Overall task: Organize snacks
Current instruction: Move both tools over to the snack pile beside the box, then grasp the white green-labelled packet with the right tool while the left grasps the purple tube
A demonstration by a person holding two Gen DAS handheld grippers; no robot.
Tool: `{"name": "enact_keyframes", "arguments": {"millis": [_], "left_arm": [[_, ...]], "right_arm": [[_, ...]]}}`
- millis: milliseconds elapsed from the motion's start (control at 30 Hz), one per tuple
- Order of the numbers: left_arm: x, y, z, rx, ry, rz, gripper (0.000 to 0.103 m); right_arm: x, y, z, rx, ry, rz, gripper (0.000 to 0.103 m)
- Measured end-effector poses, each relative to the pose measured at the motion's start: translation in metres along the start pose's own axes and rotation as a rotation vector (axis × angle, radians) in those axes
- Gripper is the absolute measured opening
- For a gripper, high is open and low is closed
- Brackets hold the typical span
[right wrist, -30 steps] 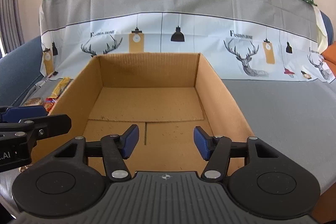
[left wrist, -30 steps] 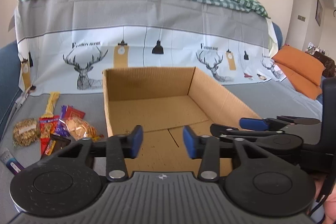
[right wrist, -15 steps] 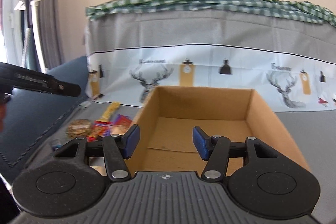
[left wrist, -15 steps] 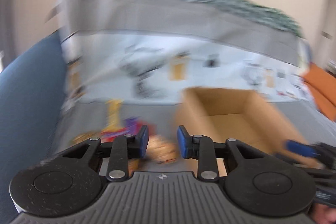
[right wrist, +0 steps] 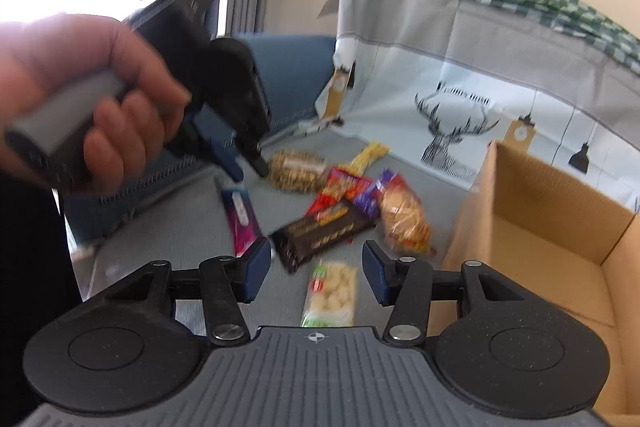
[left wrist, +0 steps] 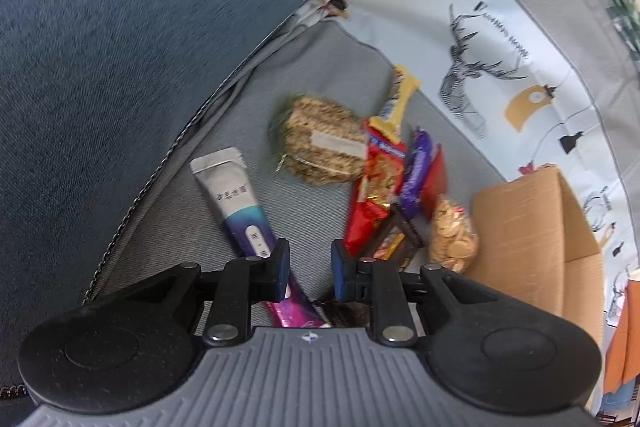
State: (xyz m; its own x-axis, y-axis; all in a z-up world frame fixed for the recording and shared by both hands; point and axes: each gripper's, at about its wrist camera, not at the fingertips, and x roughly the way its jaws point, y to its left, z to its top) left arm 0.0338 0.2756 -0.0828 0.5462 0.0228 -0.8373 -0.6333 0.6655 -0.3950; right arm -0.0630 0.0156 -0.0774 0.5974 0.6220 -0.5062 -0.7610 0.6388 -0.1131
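Observation:
Several snacks lie in a pile on the grey cloth left of an open cardboard box. My left gripper is open and empty, low over a white, blue and pink tube. Beyond it lie a round grain cake, a red packet, a purple bar and a bag of round crackers. My right gripper is open and empty above a dark bar and a green-edged packet. The left gripper also shows in the right wrist view.
A blue sofa arm rises left of the snacks. A deer-print cloth hangs behind. An orange cushion lies beyond the box. The hand holding the left gripper fills the upper left of the right wrist view.
Both grippers have swung left from the box to the snack pile. The left one dropped low and tilted down over the tube. Both stay open.

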Motion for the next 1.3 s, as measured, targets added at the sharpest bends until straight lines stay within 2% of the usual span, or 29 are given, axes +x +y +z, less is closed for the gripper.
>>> {"name": "enact_keyframes", "arguments": {"millis": [67, 133, 400, 500, 633, 867, 933, 967, 1000, 1067, 1100, 1267, 1300], "left_arm": [[0.002, 0.003, -0.001, 0.003, -0.002, 0.023, 0.035], [0.006, 0.002, -0.001, 0.009, 0.005, 0.043, 0.038], [0.022, -0.004, -0.001, 0.037, 0.044, 0.115, 0.041], [0.027, -0.008, -0.002, 0.056, 0.057, 0.131, 0.041], [0.032, -0.013, -0.004, 0.09, 0.066, 0.158, 0.046], [0.044, -0.026, -0.009, 0.194, 0.108, 0.206, 0.052], [0.048, -0.028, -0.011, 0.226, 0.117, 0.22, 0.052], [0.049, -0.03, -0.012, 0.243, 0.117, 0.228, 0.051], [0.049, -0.031, -0.013, 0.261, 0.114, 0.236, 0.05], [0.049, -0.034, -0.014, 0.293, 0.109, 0.249, 0.037], [0.048, -0.033, -0.015, 0.304, 0.104, 0.247, 0.035], [0.034, -0.026, -0.014, 0.289, 0.074, 0.198, 0.013], [0.03, -0.024, -0.014, 0.281, 0.066, 0.18, 0.012]], "right_arm": [[0.008, 0.005, -0.006, -0.002, 0.035, 0.0, 0.053], [0.017, 0.007, -0.009, -0.007, 0.06, -0.009, 0.054], [0.057, 0.009, -0.019, -0.019, 0.183, -0.07, 0.055], [0.066, 0.011, -0.021, -0.045, 0.209, -0.102, 0.055], [0.074, 0.013, -0.026, -0.069, 0.245, -0.124, 0.055], [0.081, 0.01, -0.029, -0.034, 0.275, -0.104, 0.054], [0.08, 0.009, -0.028, -0.013, 0.272, -0.086, 0.048], [0.08, 0.007, -0.027, 0.0, 0.273, -0.074, 0.041], [0.08, 0.006, -0.026, 0.015, 0.272, -0.059, 0.041], [0.079, 0.004, -0.024, 0.046, 0.259, -0.037, 0.04], [0.077, 0.003, -0.023, 0.058, 0.246, -0.026, 0.039], [0.069, 0.0, -0.019, 0.112, 0.202, 0.026, 0.038], [0.067, 0.0, -0.018, 0.129, 0.199, 0.039, 0.038]]}}
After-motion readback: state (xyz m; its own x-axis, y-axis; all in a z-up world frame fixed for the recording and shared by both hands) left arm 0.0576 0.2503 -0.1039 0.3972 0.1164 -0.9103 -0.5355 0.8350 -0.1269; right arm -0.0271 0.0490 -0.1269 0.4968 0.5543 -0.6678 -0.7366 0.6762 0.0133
